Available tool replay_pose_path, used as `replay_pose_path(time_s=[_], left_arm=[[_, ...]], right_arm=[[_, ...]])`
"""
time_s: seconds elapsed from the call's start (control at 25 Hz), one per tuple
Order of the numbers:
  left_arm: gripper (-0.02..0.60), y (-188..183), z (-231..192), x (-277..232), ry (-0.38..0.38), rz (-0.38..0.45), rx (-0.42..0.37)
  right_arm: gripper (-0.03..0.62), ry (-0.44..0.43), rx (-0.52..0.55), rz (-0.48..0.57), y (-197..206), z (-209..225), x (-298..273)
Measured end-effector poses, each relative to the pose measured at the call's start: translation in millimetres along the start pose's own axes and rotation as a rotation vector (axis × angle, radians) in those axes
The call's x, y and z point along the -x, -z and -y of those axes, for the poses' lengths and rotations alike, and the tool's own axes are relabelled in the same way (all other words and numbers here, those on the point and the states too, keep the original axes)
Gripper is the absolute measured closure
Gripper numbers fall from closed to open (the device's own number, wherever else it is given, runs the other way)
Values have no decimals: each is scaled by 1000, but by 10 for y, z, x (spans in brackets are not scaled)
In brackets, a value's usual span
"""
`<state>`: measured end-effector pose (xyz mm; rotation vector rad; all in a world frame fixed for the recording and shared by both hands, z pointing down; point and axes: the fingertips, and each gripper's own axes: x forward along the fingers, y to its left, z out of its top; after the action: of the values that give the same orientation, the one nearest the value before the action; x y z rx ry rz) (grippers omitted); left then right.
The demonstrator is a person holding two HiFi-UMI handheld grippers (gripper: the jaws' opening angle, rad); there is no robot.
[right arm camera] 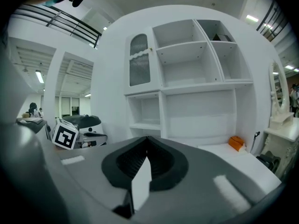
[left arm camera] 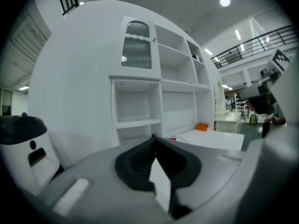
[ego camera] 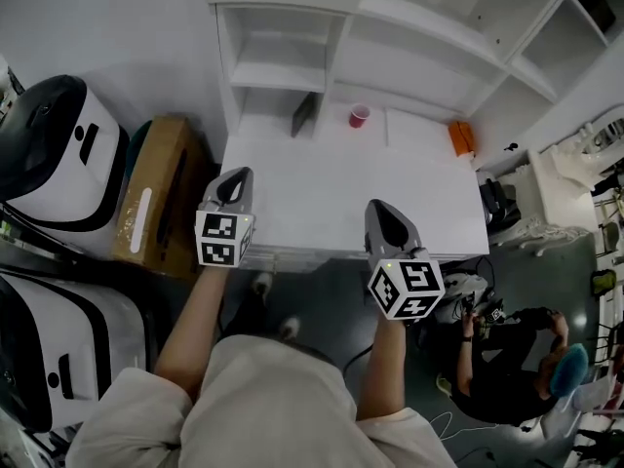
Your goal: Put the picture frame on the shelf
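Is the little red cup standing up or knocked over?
Standing up: the red cup shows its round open mouth facing upward on the desk.

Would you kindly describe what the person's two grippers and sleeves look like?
Both the left gripper and right gripper are grey tapering shells with black ribbed pads. Each carries a white cube with black square markers. The person wears a pale beige short-sleeved top.

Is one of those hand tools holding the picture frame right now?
No, the picture frame stands far back on the desk, away from the left gripper and right gripper.
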<state>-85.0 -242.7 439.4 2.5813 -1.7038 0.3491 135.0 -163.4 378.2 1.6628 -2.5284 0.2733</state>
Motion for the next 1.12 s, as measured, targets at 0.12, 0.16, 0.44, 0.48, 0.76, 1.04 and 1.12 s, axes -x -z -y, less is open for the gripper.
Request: replay_pose_path(time_s=[0.12,0.16,0.44,0.48,0.76,1.04,1.12], left_arm=[[580,-146,95,193,22,14,-40],[580,-201,132,250,32,21,-53],[580,-614,303,683,77,90,-102],[580,-667,321,739,82,97,-103],[580,-996,420,1049,91,143,-113],[580,-1241,560,1176,125,176,-133],[580,-1303,601,1209,136,185,-141]], right_arm=[[588,4,21,20,-64,-78,129],[588,9,27,24,-84,-94,166],[588,10,44,24,-203,-217,383],[588,10,45,23,-223,-227,410],[588,-27,72,59,-439,-353,566],[588,-78,114,82,-629,-512,646],[588,-97,115,86,-669,-547,666]])
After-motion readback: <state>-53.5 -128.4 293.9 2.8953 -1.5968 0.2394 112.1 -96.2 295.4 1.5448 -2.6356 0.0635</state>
